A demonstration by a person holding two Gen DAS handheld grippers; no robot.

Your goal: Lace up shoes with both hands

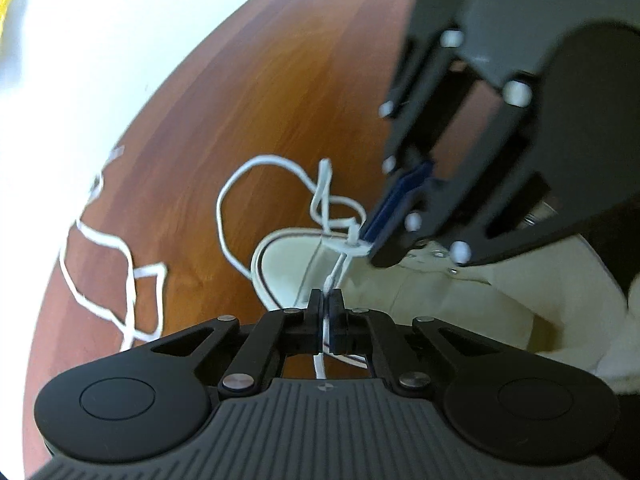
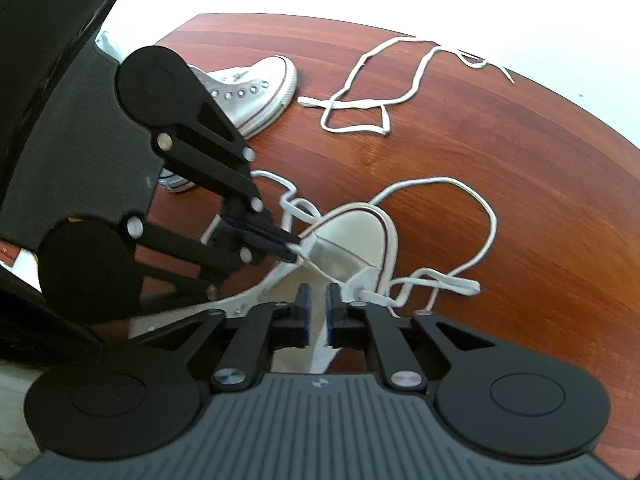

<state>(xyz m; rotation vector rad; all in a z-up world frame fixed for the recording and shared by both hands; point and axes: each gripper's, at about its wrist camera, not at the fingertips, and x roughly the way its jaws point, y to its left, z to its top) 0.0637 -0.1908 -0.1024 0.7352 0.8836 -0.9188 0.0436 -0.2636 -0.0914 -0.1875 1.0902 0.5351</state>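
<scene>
While the left gripper (image 1: 327, 300) pinches the lace (image 1: 335, 270) tight, the right gripper (image 2: 318, 300) sits a bit open, holding nothing.

Risk as I see it: that lace tip is thin, so one tug sideways could pull it free or yank it back out of the eyelet, and those loose loops on the table (image 2: 500, 200) could snag or knot. The right jaws straddle the tongue of the near shoe (image 2: 360, 228) without pinching it, so the shoe could slide. Count: two shoes (second shoe (image 2: 248, 92) far left), two laces (spare lace (image 2: 360, 104) far right), two grippers.
</scene>
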